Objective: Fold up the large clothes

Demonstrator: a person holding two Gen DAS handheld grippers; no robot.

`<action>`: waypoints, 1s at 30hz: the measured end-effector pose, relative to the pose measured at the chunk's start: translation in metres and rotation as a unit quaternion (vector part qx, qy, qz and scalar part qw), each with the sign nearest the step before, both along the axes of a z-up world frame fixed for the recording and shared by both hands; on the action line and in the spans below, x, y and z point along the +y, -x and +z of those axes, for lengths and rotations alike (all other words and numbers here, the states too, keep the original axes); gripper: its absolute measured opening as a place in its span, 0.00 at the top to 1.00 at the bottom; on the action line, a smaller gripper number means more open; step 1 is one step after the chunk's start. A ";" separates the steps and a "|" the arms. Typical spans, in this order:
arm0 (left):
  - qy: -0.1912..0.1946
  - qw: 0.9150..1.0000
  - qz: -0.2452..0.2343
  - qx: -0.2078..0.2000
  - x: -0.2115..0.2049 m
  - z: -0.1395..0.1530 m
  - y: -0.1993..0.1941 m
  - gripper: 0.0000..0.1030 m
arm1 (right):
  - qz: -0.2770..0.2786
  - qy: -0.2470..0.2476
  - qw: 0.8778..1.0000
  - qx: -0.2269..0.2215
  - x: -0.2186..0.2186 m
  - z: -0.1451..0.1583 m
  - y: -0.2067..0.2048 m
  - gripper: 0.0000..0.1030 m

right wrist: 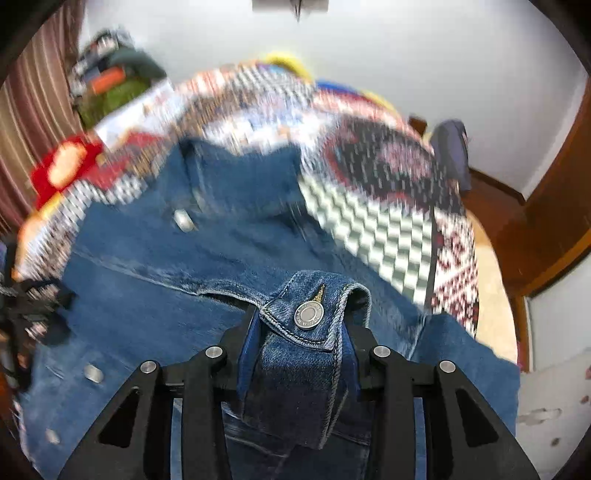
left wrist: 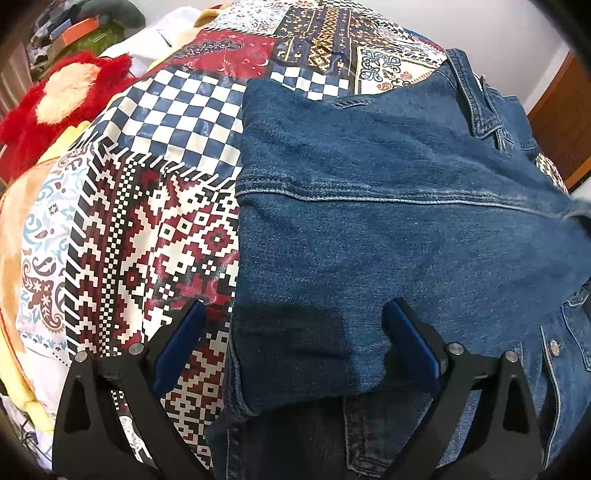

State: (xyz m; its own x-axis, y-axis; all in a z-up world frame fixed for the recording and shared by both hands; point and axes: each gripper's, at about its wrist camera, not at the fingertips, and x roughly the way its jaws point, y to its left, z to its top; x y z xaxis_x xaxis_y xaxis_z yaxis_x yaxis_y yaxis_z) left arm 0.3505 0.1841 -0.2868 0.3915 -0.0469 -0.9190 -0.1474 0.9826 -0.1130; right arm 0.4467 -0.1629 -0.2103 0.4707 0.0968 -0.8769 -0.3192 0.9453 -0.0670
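Observation:
A blue denim jacket lies spread on a patchwork bedspread. One part is folded over the body, with a sleeve seam running across. My left gripper is open and empty, its blue-padded fingers hovering just above the jacket's near folded edge. My right gripper is shut on the jacket's buttoned cuff, held up above the jacket's body. The right wrist view is motion-blurred.
A red and cream plush toy lies at the bed's far left. Clutter with an orange box sits behind it. A wooden door frame and white wall stand to the right. A striped curtain hangs at left.

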 end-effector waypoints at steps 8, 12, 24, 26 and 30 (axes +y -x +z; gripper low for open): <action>-0.013 1.000 0.004 0.002 -0.005 -0.003 0.004 0.04 | -0.030 0.019 0.996 0.077 -0.023 -0.051 0.002 0.28; -0.056 0.998 -0.011 -0.009 -0.017 0.013 0.007 0.04 | -0.026 0.007 0.997 0.078 -0.033 -0.041 0.007 0.28; -0.076 0.981 -0.116 -0.138 -0.114 0.121 0.004 0.04 | -0.076 -0.077 0.994 -0.030 -0.087 0.057 0.048 0.28; -0.073 0.975 -0.140 -0.157 -0.136 0.134 0.002 0.04 | -0.090 -0.081 0.992 -0.046 -0.103 0.069 0.056 0.27; -0.068 0.963 -0.184 -0.185 -0.182 0.147 -0.002 0.04 | -0.128 -0.090 0.986 -0.063 -0.140 0.081 0.073 0.27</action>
State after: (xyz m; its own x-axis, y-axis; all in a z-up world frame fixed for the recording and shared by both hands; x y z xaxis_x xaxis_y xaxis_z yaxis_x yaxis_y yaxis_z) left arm 0.3526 0.0025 -0.1397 0.6728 -0.1343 -0.7275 0.2396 0.9699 0.0425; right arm 0.3732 -0.3033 -0.1294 0.6043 0.1095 -0.7892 -0.0680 0.9940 0.0858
